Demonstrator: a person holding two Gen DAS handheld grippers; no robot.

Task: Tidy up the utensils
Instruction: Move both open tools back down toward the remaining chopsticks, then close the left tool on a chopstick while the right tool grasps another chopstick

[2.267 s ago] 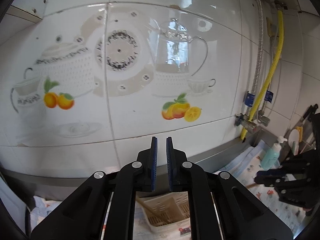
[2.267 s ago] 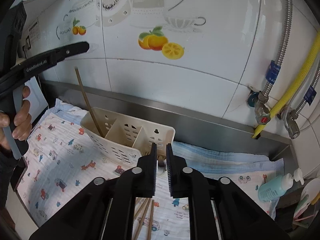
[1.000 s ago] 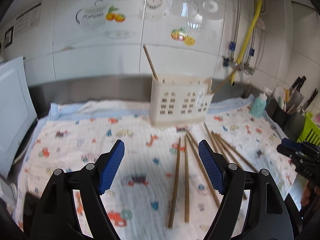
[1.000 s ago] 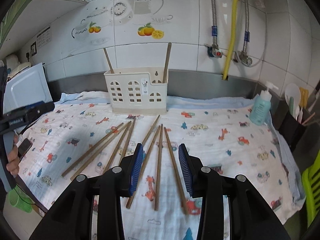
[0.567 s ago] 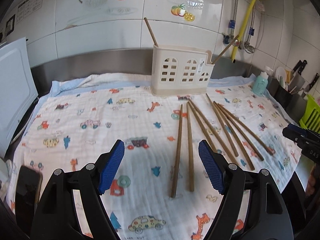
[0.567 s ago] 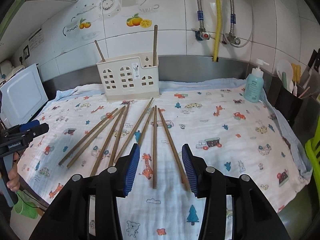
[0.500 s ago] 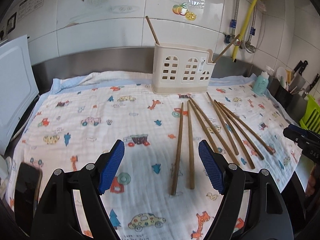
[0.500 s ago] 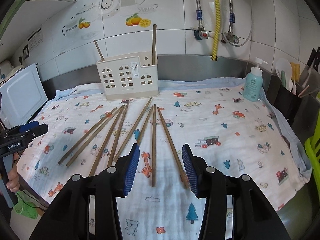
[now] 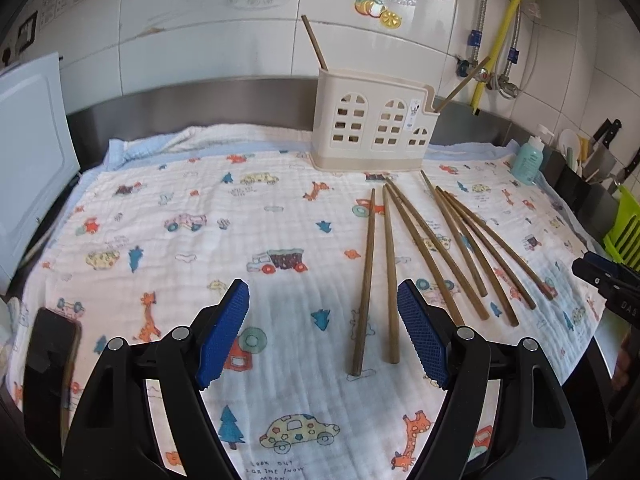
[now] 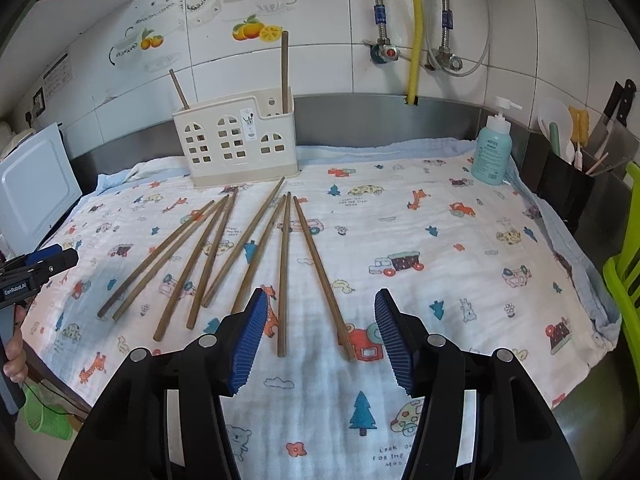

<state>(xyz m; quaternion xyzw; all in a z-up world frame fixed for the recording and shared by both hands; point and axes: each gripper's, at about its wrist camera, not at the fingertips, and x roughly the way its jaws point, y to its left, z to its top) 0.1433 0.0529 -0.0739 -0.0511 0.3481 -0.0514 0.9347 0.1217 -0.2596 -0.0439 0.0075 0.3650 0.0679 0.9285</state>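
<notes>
The right claw (image 10: 318, 334) is open and empty, and its jaws have just been opening wider. Two chopsticks (image 10: 283, 276) lie on the cloth (image 10: 460, 264) right ahead of it, their near ends between its blue pads. The left claw (image 9: 322, 336) is wide open and empty too, with two sticks ahead of its right pad. The holder (image 10: 236, 142) stands far ahead by the wall. I think it's best to go low, straddle just one stick near its end, then squeeze slowly so it doesn't roll.
</notes>
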